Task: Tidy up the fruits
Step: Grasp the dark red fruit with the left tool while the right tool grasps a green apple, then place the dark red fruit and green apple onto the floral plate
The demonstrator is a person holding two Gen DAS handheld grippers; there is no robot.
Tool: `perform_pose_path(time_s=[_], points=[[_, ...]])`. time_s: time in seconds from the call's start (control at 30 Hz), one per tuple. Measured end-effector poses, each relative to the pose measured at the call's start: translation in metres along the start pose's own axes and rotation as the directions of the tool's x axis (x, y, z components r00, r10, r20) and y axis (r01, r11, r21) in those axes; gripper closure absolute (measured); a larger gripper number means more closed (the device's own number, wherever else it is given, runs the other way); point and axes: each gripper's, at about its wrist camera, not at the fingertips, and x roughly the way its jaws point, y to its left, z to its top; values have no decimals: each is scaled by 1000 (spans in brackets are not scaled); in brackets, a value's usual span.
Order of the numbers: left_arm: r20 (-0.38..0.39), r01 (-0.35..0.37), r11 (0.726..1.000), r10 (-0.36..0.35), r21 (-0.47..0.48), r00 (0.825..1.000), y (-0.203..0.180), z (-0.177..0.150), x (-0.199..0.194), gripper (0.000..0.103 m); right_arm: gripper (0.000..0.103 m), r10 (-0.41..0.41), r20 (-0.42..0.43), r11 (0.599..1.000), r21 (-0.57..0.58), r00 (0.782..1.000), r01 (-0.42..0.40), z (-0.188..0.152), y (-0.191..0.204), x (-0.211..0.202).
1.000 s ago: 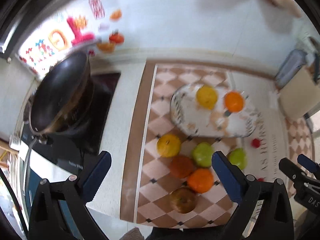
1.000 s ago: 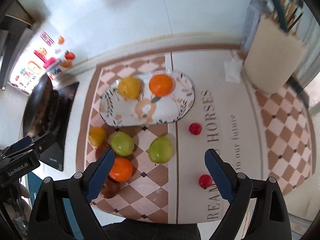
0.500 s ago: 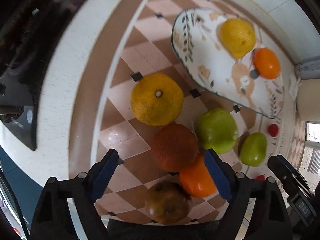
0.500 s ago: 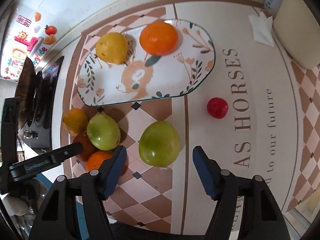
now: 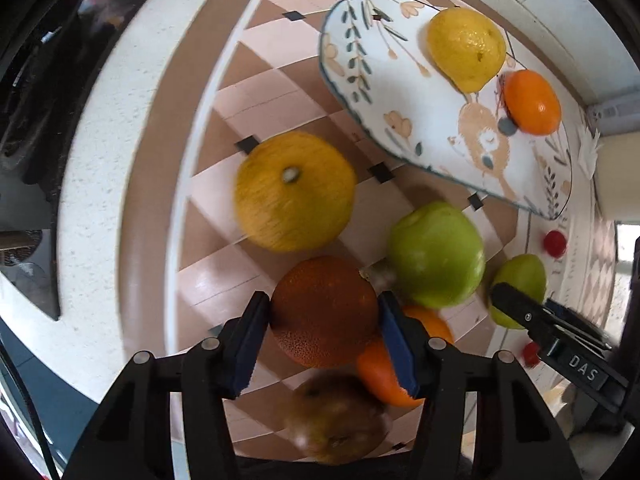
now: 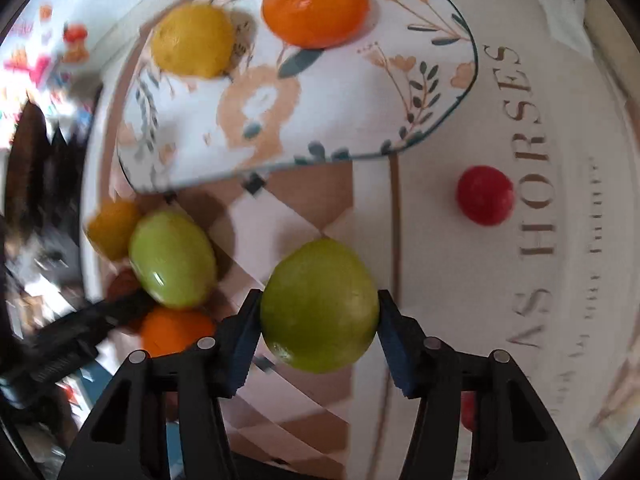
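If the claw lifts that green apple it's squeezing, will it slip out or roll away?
Probably it stays put: the right gripper has been closing and its pads sit against both sides of the green apple. Its skin looks smooth and shiny, so it might slip a little. It is round, so once set down it would likely roll.

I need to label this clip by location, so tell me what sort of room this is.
Most likely a home kitchen counter. A dark cooktop sits at the counter's edge, and fruit lies loose on a checked mat next to a patterned serving plate that holds a lemon and an orange.
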Motion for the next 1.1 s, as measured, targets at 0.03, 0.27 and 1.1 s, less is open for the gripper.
perform_pose_path(time_s=[0.03,0.27,1.1], points=[[4,-10,1000,10,6,1000,3,-5,-3,50,45,2,-15,1000,-13,1000,-2,-6,2,0],[-11,-16,1000,16,-10,1000,26,-21,3,50,45,-5,-63,1000,-30,998,3,-29,5,8],[176,41,993,-61,114,982,-20,57,-102,50,45,25,125,999,-37,992,-20,40,2,-70]])
